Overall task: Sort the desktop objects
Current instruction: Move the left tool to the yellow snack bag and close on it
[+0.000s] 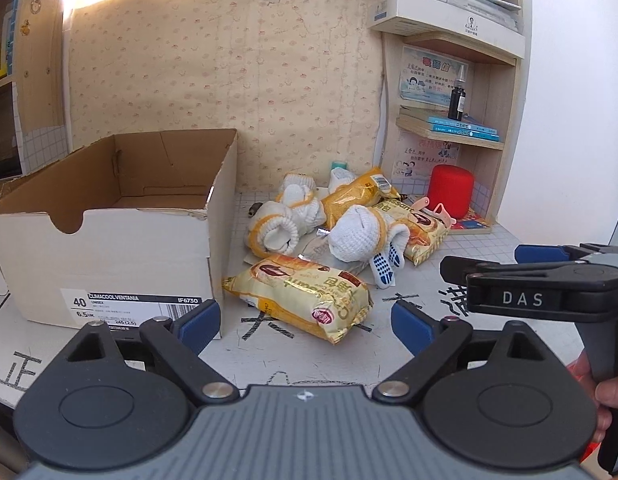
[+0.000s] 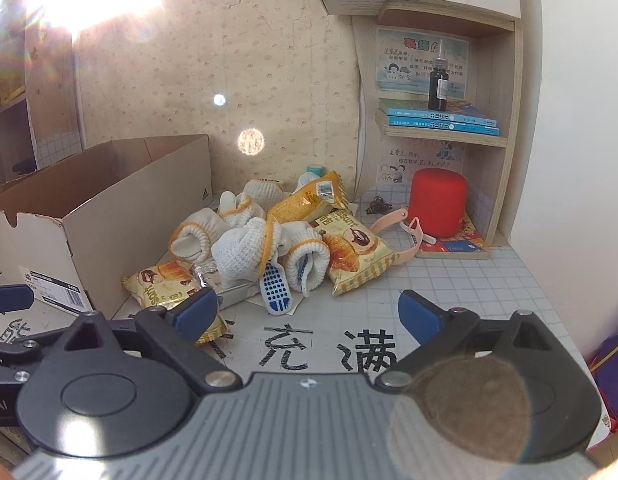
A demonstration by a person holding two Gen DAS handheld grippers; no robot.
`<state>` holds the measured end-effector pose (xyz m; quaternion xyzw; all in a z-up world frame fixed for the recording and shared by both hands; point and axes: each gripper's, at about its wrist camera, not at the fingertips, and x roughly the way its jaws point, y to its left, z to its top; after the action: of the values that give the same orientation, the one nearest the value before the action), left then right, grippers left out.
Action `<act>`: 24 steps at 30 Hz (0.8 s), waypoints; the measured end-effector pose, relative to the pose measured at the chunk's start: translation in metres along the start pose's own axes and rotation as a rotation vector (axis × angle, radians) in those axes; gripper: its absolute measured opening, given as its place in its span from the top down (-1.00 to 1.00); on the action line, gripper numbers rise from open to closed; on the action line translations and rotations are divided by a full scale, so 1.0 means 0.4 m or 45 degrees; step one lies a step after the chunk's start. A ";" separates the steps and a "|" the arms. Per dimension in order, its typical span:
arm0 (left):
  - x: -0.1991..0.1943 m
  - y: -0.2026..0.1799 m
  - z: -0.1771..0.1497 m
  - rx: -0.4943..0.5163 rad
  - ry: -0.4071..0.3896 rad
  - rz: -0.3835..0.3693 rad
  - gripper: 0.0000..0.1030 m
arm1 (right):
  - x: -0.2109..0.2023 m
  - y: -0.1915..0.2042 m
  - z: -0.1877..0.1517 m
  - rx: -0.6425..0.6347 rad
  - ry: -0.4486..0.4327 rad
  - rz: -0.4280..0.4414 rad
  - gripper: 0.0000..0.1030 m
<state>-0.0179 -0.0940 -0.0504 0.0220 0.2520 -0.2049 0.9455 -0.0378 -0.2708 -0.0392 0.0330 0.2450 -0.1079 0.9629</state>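
Two low wrist views facing the snack pile point(image 1: 309, 240) (shared).

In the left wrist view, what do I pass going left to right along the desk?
Open shoe box → nearest yellow snack packet → white glove pile → red cylinder → right gripper, at the right edge.

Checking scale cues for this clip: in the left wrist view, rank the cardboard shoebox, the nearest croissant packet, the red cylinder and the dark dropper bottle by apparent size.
1. Cardboard shoebox
2. Nearest croissant packet
3. Red cylinder
4. Dark dropper bottle

The packet lies much nearer the camera than the cylinder, so that pair's order is unsure.
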 end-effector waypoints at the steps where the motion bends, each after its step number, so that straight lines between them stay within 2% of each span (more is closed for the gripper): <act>1: 0.013 -0.007 0.003 0.000 0.013 -0.013 -0.85 | 0.006 -0.007 -0.003 0.003 0.009 0.002 -0.74; 6: 0.073 -0.034 0.026 -0.040 0.033 0.001 -0.85 | 0.037 -0.041 -0.006 0.003 0.037 0.008 -0.74; 10: 0.121 -0.063 0.051 -0.042 0.040 0.080 -0.85 | 0.046 -0.078 -0.003 0.000 0.034 -0.010 -0.74; 15: 0.190 -0.089 0.055 -0.092 0.097 0.184 -0.84 | 0.051 -0.129 0.009 0.027 0.020 -0.021 -0.74; 22: 0.272 -0.101 0.057 -0.152 0.143 0.351 -0.84 | 0.085 -0.158 0.025 0.010 0.022 0.020 -0.74; 24: 0.296 -0.097 0.057 -0.164 0.170 0.363 -0.83 | 0.097 -0.162 0.031 0.003 0.023 0.031 -0.74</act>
<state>0.0706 -0.1772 -0.0857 0.0104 0.3212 -0.0502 0.9456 -0.0132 -0.3428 -0.0476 0.0379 0.2533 -0.0961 0.9619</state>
